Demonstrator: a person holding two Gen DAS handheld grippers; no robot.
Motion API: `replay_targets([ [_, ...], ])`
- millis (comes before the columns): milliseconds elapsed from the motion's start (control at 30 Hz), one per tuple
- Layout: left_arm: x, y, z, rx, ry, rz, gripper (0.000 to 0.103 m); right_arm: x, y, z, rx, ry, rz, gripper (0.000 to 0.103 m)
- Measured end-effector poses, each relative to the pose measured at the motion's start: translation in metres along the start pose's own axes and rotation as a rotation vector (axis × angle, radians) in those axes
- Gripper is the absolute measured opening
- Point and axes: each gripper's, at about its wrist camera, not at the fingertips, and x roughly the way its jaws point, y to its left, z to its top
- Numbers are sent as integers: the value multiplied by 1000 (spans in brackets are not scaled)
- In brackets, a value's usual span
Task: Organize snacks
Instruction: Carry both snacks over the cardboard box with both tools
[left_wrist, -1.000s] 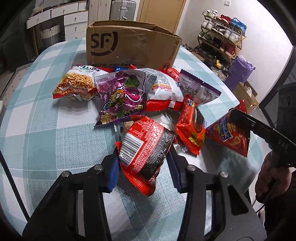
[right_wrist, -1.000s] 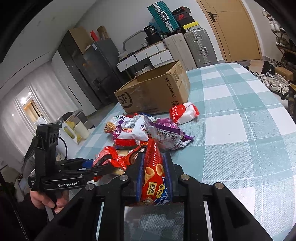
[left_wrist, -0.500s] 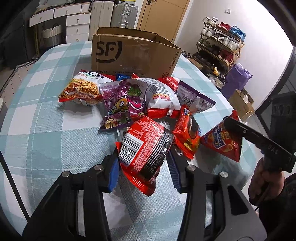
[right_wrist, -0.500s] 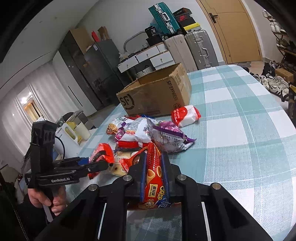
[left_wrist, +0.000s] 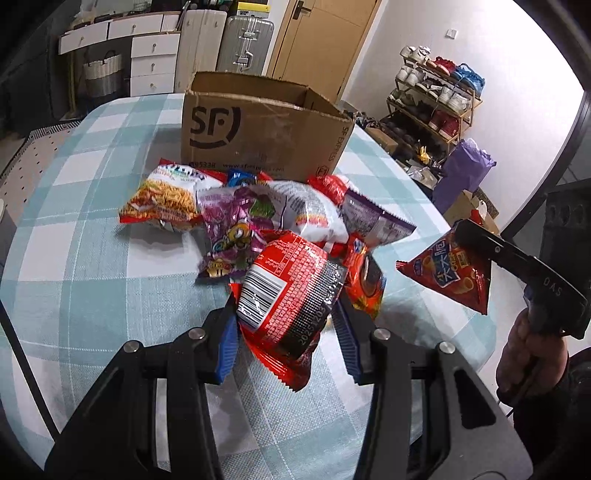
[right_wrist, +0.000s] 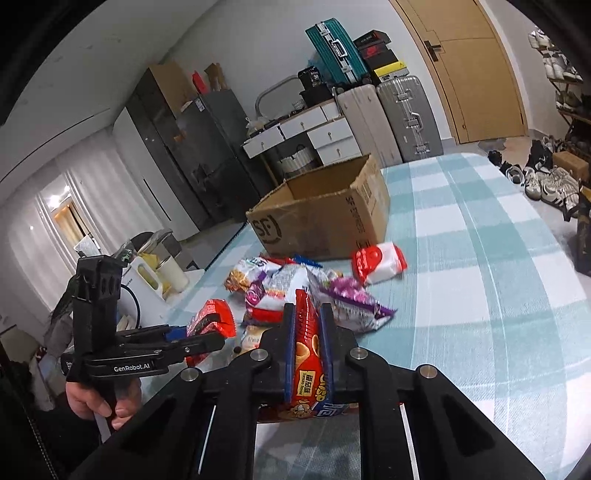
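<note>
Jaws clamping snack packets, checked tablecloth (left_wrist: 74, 258), cardboard box (left_wrist: 258, 136), suitcases (right_wrist: 406, 110)

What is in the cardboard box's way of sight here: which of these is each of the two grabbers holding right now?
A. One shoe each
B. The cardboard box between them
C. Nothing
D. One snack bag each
D: the left gripper is clamped on a red-and-black bag, the right gripper on a red crisp bag, both lifted off the table.
</note>
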Motion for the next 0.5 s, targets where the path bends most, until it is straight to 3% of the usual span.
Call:
replay_targets([
  [500,-23,-6,63,18,-67,-8,43,8,27,68,-75,-54,59,11],
])
